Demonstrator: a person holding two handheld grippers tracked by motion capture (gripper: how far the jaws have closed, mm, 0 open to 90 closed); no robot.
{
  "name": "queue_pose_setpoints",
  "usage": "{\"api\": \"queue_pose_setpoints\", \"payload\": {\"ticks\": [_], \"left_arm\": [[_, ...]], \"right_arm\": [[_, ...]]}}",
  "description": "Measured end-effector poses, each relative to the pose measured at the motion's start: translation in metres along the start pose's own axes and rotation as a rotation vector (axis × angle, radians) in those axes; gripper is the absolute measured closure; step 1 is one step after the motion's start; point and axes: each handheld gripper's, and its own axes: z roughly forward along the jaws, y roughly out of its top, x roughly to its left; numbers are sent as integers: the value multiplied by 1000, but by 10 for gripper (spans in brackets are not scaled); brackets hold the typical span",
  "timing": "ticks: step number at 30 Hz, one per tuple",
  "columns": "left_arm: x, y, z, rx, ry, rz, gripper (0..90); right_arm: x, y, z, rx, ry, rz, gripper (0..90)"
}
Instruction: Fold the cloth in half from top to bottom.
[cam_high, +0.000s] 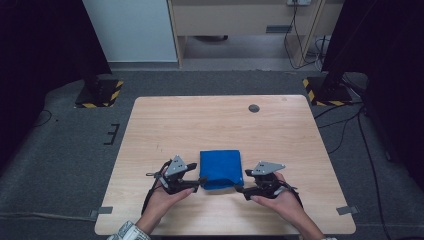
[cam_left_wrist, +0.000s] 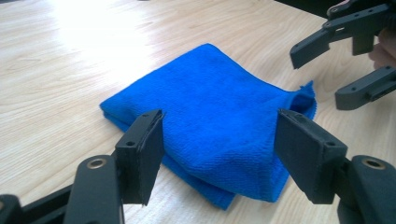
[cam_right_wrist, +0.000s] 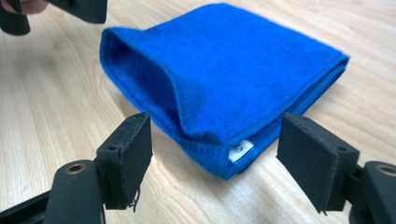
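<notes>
a folded blue microfibre cloth (cam_high: 220, 169) lies flat on the pale wooden counter (cam_high: 200, 120), near the person's edge, between the two hands. the left tongs (cam_high: 199, 183) are held at its near left corner with the jaws apart — nothing is pinched between them, though the cloth's corner sits in the gap in the left gripper view. the right tongs (cam_high: 239, 189) stand just off the near right corner, jaws likewise apart and empty.

the fold is not tidy: in the right gripper view the top layer (cam_right_wrist: 154, 70) is puffed up into an open pocket, and a small white label (cam_right_wrist: 240, 149) pokes out at the corner. if only that loose upper layer were caught, the cloth would likely be peeled open rather than lifted whole. a pinch taken at uneven depths could drag the stack askew — or slide it across the smooth counter.
</notes>
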Motion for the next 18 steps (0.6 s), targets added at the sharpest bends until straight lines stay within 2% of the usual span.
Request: {"api": "queue_pose_setpoints", "payload": {"ticks": [5, 10, 18], "left_arm": [[4, 0, 2, 2, 14, -15, 303], [7, 2, 9, 6, 34, -22, 294], [13, 5, 6, 13, 46, -20, 251]], "right_arm": [[-4, 5, -2, -18, -16, 11, 246], [-9, 10, -1, -53, -42, 45, 236], [-16, 16, 1, -44, -67, 47, 192]]}}
